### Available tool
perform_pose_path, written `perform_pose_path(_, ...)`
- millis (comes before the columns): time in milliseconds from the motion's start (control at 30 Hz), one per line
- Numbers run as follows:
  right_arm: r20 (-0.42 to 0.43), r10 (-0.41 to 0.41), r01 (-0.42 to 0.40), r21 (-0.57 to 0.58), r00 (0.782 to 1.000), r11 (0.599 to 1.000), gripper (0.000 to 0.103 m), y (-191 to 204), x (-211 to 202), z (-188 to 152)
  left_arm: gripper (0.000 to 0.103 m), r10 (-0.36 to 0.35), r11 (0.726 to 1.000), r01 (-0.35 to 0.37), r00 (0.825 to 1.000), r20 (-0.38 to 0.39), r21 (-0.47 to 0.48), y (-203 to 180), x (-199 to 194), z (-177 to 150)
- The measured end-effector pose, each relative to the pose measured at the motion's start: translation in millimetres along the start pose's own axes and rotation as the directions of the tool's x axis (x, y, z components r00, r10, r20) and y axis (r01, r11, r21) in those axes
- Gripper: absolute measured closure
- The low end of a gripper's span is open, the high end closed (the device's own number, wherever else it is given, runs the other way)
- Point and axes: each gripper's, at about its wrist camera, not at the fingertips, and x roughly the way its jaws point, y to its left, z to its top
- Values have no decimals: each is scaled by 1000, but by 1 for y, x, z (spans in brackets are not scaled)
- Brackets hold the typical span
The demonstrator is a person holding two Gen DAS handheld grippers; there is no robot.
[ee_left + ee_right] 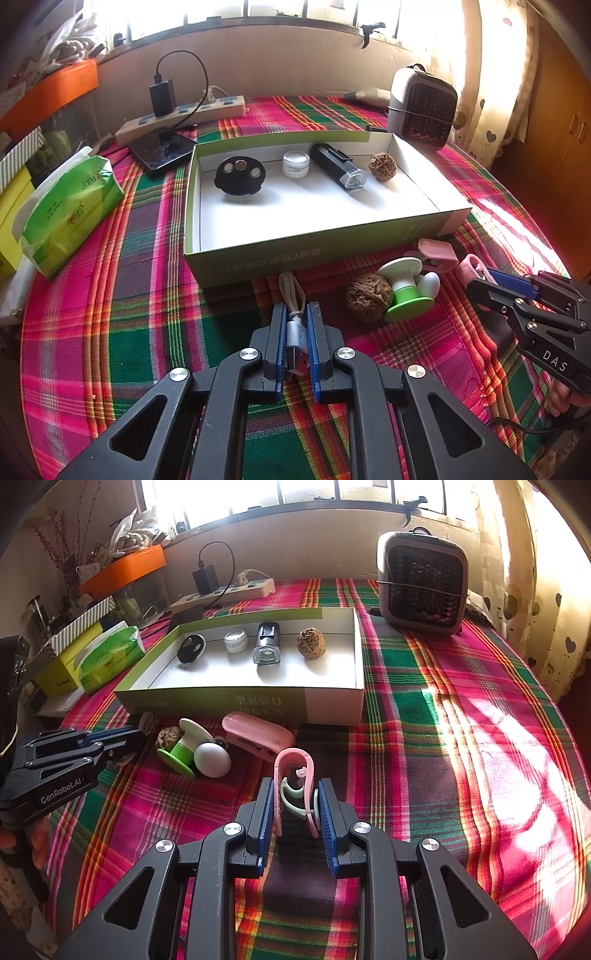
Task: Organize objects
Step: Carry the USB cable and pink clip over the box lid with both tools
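Note:
My left gripper [296, 314] is shut on a white USB cable [293, 332], silver plug between the pads, just in front of the shallow white box [258, 254]. My right gripper [297, 790] is shut on a pink clip [293, 775] with a pale green part inside, low over the cloth. The box [332, 705] holds a black round disc [240, 173], a small clear jar [295, 162], a black light [338, 166] and a walnut [382, 166]. In front of the box lie a second walnut [369, 297], a green-and-white spool [404, 284], a white egg shape [212, 758] and a pink case [258, 734].
A plaid cloth [443, 709] covers the table. A small grey heater [423, 581] stands back right. A power strip [184, 114] with charger and a dark tablet [162, 149] lie behind the box. A green tissue pack [70, 210] lies at the left. The left gripper shows in the right wrist view [125, 738].

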Motion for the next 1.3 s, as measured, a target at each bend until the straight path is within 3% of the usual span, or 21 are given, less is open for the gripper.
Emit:
perform_pose_path(667,38,37,-37,11,999,999,78,2,-15,7,93,-4,1000,4,998,60,-3,-2,-25,5)
perform_pose_path(1300,62,56,-55,-12,997,998,78,2,-17,37,93,-3,1000,4,996,92,-17,3,-28,29)
